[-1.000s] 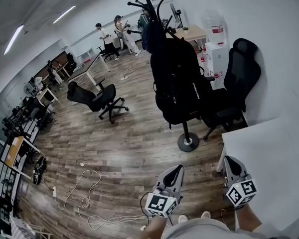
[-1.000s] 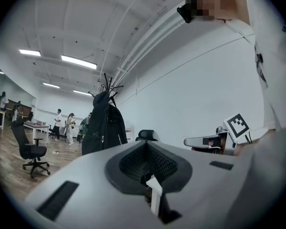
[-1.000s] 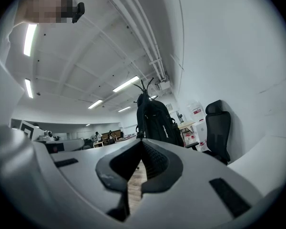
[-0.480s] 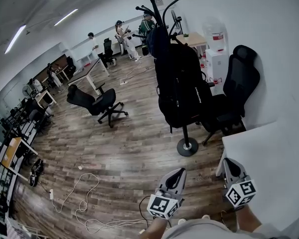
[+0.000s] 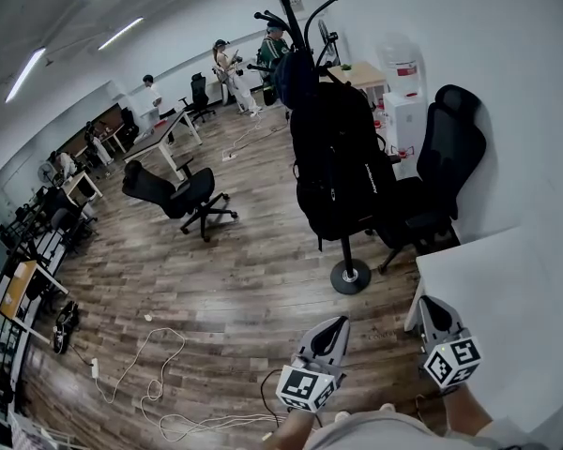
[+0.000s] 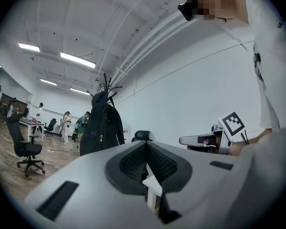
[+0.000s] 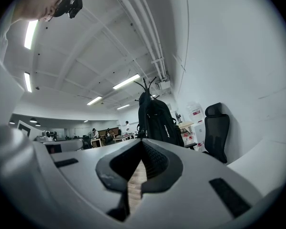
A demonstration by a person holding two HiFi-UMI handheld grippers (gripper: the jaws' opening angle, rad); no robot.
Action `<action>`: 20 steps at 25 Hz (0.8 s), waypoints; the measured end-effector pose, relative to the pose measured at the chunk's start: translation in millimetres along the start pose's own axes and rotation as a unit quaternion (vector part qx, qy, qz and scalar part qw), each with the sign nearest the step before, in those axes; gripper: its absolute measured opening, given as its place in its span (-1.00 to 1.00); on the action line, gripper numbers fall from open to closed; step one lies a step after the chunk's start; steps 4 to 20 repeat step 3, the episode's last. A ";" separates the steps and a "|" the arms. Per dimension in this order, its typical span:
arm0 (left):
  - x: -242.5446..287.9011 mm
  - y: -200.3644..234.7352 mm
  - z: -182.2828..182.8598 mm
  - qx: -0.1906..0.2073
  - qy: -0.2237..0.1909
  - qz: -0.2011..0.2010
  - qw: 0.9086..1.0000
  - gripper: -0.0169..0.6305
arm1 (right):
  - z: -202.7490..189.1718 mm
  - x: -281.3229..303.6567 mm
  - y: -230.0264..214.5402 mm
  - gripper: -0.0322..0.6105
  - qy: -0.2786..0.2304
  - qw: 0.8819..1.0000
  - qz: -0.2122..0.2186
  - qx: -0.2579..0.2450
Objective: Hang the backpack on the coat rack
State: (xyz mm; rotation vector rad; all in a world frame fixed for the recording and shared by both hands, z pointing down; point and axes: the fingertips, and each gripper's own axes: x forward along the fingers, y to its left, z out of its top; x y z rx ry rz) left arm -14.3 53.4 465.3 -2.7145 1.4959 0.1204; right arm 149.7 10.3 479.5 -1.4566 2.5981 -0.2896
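2 tools sit low in the head view, side by side and pointing level toward the far end of the room. The left tool (image 5: 334, 324) has its jaws pressed together at the tips with nothing between them, as the left gripper view (image 6: 146, 146) shows. The right tool (image 5: 433, 304) is likewise narrowed to a close at the tips and empty in its own view (image 7: 142, 145); it hangs just over the near corner of the white desk (image 5: 511, 293).

Ahead of both tools, well apart from them, the black backpack (image 5: 342, 162) hangs upright on the coat rack (image 5: 349, 276). Its bulk covers most of the pole, and the round base stands on the wooden floor (image 5: 253, 279). The rack's curved hooks rise above the bag.

1 black office chair (image 5: 448, 162) stands between the rack and the white wall, just beside the backpack. A 2nd office chair (image 5: 174, 190) stands alone out on the floor to the left. A water dispenser (image 5: 403, 92) stands by the wall behind. Loose white cables (image 5: 159, 378) trail over the floor at lower left, and several people (image 5: 227, 62) stand far back among other desks.
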 end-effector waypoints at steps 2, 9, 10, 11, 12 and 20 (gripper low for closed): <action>-0.7 0.4 0.2 0.000 0.000 0.000 1.000 -0.92 | -1.8 -0.5 0.8 -0.86 0.000 1.000 -0.001 0.000; -1.1 0.3 0.1 0.000 0.000 -0.001 1.000 -0.92 | -2.7 -1.1 1.1 -0.86 0.000 1.000 -0.002 0.001; -1.1 0.3 0.1 0.000 0.000 -0.001 1.000 -0.92 | -2.7 -1.1 1.1 -0.86 0.000 1.000 -0.002 0.001; -1.1 0.3 0.1 0.000 0.000 -0.001 1.000 -0.92 | -2.7 -1.1 1.1 -0.86 0.000 1.000 -0.002 0.001; -1.1 0.3 0.1 0.000 0.000 -0.001 1.000 -0.92 | -2.7 -1.1 1.1 -0.86 0.000 1.000 -0.002 0.001; -1.1 0.3 0.1 0.000 0.000 -0.001 1.000 -0.92 | -2.7 -1.1 1.1 -0.86 0.000 1.000 -0.002 0.001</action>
